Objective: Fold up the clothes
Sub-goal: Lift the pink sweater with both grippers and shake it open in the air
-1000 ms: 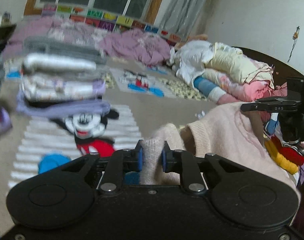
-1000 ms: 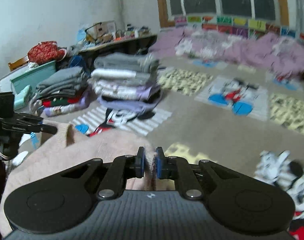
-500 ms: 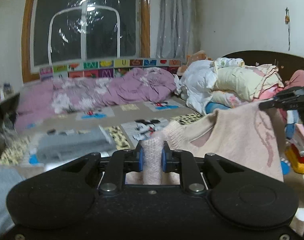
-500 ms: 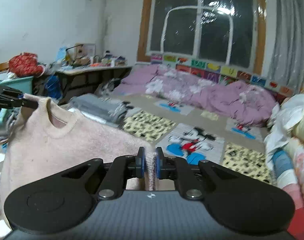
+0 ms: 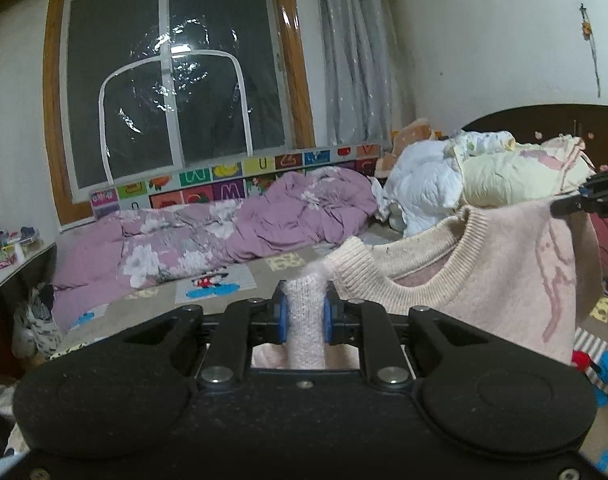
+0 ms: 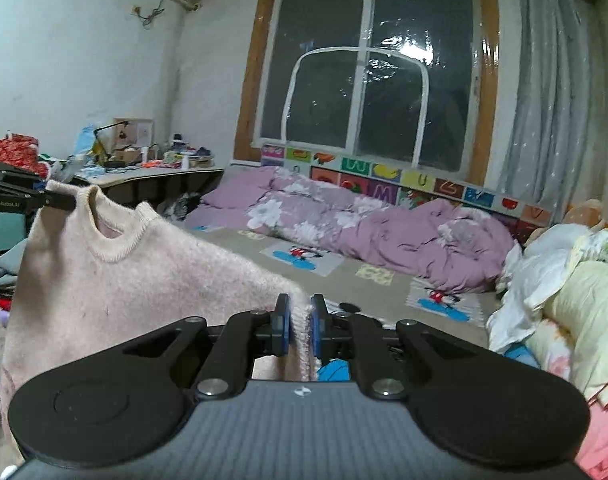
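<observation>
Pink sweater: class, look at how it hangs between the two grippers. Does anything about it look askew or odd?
The pink sweater hangs spread by its shoulders between the left gripper and right gripper, both shut on it. Its ribbed neckline sags open. Small dark specks dot the knit. Otherwise nothing stands out.

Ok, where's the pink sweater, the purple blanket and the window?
pink sweater [image 6: 116,280], right wrist view, on its chest below the collar.
purple blanket [image 5: 208,236], left wrist view, on its flowery middle.
window [image 6: 363,76], right wrist view, on the glass pane.
</observation>
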`<state>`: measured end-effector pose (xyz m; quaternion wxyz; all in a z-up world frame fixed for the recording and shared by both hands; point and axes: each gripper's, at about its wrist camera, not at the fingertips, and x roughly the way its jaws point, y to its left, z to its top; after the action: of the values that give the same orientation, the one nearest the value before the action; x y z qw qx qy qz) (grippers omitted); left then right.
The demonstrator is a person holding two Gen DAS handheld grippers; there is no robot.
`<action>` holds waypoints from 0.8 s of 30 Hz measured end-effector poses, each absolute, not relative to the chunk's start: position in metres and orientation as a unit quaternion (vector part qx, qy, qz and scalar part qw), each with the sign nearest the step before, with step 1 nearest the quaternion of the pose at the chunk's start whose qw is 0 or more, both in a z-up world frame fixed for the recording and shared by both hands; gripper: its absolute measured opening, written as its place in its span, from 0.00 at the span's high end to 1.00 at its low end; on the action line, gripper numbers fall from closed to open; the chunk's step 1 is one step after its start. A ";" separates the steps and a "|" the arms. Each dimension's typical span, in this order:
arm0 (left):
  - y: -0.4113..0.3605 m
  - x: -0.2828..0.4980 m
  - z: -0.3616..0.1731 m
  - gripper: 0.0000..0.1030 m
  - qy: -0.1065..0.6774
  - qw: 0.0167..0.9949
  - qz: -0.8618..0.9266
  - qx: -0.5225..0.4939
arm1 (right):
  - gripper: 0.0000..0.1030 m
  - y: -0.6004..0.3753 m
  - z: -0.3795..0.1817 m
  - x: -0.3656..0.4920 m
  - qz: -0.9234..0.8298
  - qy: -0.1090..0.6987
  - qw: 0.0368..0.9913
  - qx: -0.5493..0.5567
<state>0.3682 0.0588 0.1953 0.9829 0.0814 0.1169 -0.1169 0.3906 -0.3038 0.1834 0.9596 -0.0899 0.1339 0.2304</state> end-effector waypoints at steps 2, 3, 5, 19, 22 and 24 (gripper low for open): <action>0.055 0.378 0.200 0.86 0.113 0.984 -0.110 0.084 | 0.89 -0.306 0.186 0.399 0.223 0.131 0.962 -0.091; 0.053 0.383 0.203 0.86 0.110 0.985 -0.106 0.085 | 0.89 -0.306 0.188 0.403 0.219 0.130 0.963 -0.091; 0.050 0.393 0.208 0.86 0.104 0.986 -0.098 0.087 | 0.89 -0.307 0.190 0.409 0.210 0.125 0.965 -0.090; 0.041 0.381 0.216 0.86 0.020 0.991 -0.087 0.104 | 0.89 -0.310 0.207 0.421 0.170 0.056 0.980 -0.092; 0.043 0.355 0.193 0.86 0.030 0.986 -0.108 0.126 | 0.89 -0.310 0.188 0.406 0.179 0.066 0.976 -0.102; 0.045 0.337 0.174 0.86 0.050 0.982 -0.120 0.135 | 0.89 -0.310 0.169 0.390 0.187 0.075 0.974 -0.106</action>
<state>0.3371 0.0447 0.1742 0.9824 0.1346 0.0495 -0.1200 0.3899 -0.3098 0.1693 0.9738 -0.1060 0.0754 0.1866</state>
